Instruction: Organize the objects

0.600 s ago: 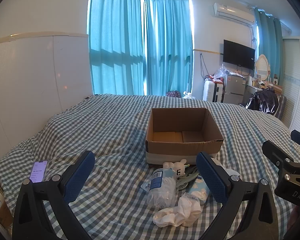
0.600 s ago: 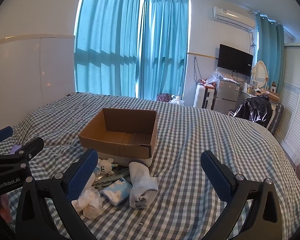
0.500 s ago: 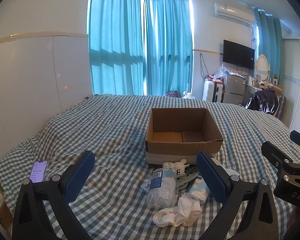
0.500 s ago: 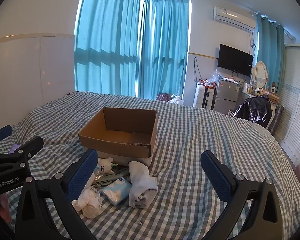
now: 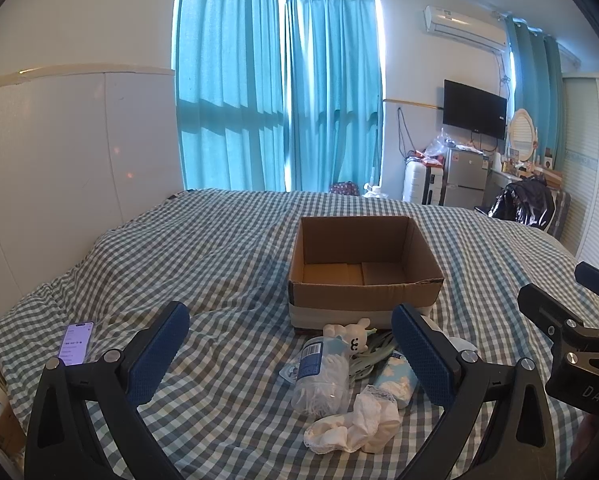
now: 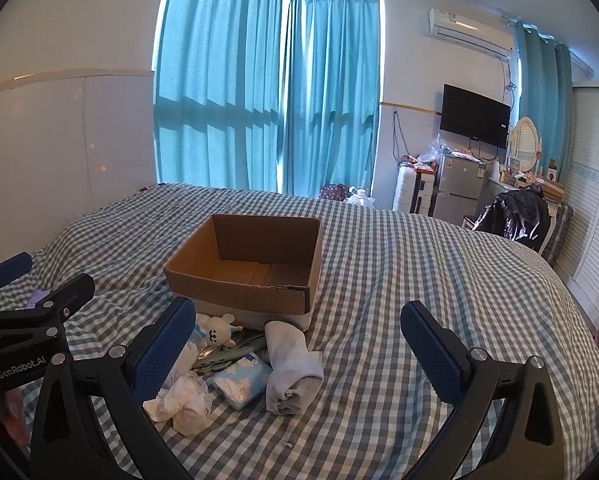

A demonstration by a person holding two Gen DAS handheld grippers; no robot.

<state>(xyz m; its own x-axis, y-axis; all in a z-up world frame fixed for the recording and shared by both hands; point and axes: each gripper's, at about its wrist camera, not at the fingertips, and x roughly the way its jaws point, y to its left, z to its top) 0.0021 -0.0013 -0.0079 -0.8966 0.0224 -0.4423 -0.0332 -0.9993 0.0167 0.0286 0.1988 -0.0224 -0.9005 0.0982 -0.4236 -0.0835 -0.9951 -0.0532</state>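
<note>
Apparently the rolled sock (image 6: 289, 368) lies lengthwise toward the box (image 6: 235, 292).

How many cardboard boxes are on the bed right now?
1. The cardboard box sits open near the middle of the checkered bed, just behind the little pile of things. Another box could be hidden past the bed's edges, but none shows in either view.

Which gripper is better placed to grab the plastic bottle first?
Left, probably. The plastic bottle lies between the open left gripper's fingers, whereas the right gripper faces mostly bare bedspread.
</note>
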